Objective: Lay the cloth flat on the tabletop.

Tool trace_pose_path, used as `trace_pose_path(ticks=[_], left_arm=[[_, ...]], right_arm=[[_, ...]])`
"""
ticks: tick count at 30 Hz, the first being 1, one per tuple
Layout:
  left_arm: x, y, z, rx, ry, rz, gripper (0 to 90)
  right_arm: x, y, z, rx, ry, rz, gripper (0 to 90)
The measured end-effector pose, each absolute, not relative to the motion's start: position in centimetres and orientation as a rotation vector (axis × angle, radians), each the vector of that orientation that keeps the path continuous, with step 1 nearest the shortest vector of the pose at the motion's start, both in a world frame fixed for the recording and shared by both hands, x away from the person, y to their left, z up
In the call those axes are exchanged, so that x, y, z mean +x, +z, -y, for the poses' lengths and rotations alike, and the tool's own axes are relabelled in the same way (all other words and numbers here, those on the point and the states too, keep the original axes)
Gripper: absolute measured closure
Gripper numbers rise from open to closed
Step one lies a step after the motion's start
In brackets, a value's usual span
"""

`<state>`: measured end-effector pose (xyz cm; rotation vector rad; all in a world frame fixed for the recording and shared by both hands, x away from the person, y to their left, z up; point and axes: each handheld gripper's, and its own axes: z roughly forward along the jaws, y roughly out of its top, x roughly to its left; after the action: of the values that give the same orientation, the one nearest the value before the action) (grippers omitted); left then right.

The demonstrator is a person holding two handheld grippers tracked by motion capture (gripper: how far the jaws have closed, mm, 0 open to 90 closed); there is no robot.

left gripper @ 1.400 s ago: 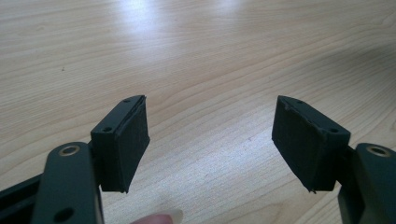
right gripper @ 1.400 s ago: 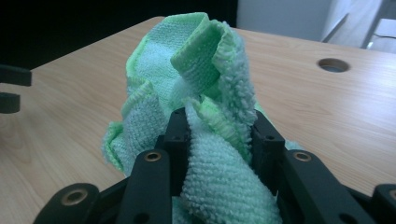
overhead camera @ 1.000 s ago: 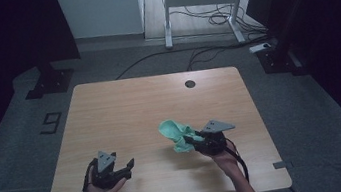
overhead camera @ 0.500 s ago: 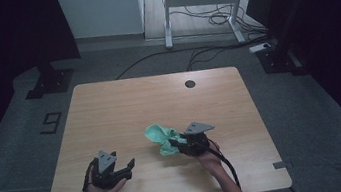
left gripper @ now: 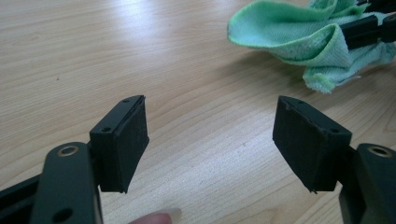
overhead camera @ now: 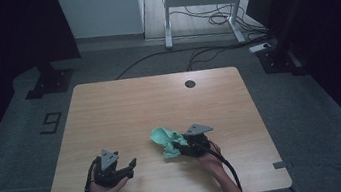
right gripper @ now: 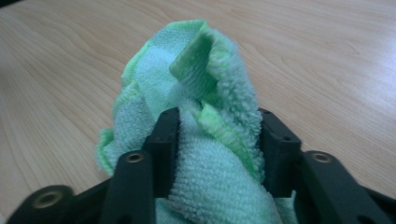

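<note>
A crumpled green cloth (overhead camera: 164,139) lies bunched on the wooden table (overhead camera: 125,112), right of the middle near the front. My right gripper (overhead camera: 178,147) points left into it. In the right gripper view the cloth (right gripper: 210,93) fills the gap between the jaws of my right gripper (right gripper: 218,140) and touches both pads. Those jaws have just been opening with the cloth still between them. My left gripper (overhead camera: 130,166) rests low at the front left. Its jaws (left gripper: 210,135) stand wide open over bare wood, and the cloth (left gripper: 299,35) lies ahead to its right.
A dark round cable hole (overhead camera: 189,83) sits near the table's far edge. Beyond the table are a white desk frame (overhead camera: 195,1) and cables on the floor (overhead camera: 168,61). Bare wood stretches across the table's far and left parts.
My right gripper has moved left and down with the cloth, and its top plate now sits lower and more level. The cloth has bunched onto the table. The left gripper has stayed put.
</note>
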<state>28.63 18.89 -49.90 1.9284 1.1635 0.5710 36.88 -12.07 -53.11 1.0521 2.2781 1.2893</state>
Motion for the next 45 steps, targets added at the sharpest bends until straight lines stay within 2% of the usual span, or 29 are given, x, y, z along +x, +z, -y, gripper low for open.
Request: trace_pose_path(ticks=[1,2,7,12,17,24,45], left_arm=[[28.6,-49.9,-18.9,1.929,0.573,-1.164,26.5],[28.6,-49.9,-18.9,1.928,0.573,-1.166,26.4],[28.6,-49.8,-18.9,1.931,0.568,-1.163,27.2],[28.6,-50.0,-18.6,1.939,0.567,-1.163,27.6],[28.7,-50.1,-18.5,1.942,0.565,-1.161,28.2],[29.5,-49.5,-17.9,1.948,0.563,-1.153,29.4],[33.8,-50.8,-14.7,2.02,0.494,-1.133,34.2]], right_arm=[[36.9,-53.1,12.1,1.052,1.289,-2.278,52.9],[36.9,-53.3,11.9,1.053,1.269,-2.284,44.8],[36.6,-52.8,12.2,1.1,1.294,-2.257,23.4],[35.6,-51.5,13.4,1.085,1.338,-2.221,18.4],[35.0,-50.9,14.4,1.071,1.359,-2.187,20.3],[34.7,-50.1,15.0,1.033,1.384,-2.165,29.4],[35.2,-50.6,14.2,1.013,1.348,-2.187,36.9]])
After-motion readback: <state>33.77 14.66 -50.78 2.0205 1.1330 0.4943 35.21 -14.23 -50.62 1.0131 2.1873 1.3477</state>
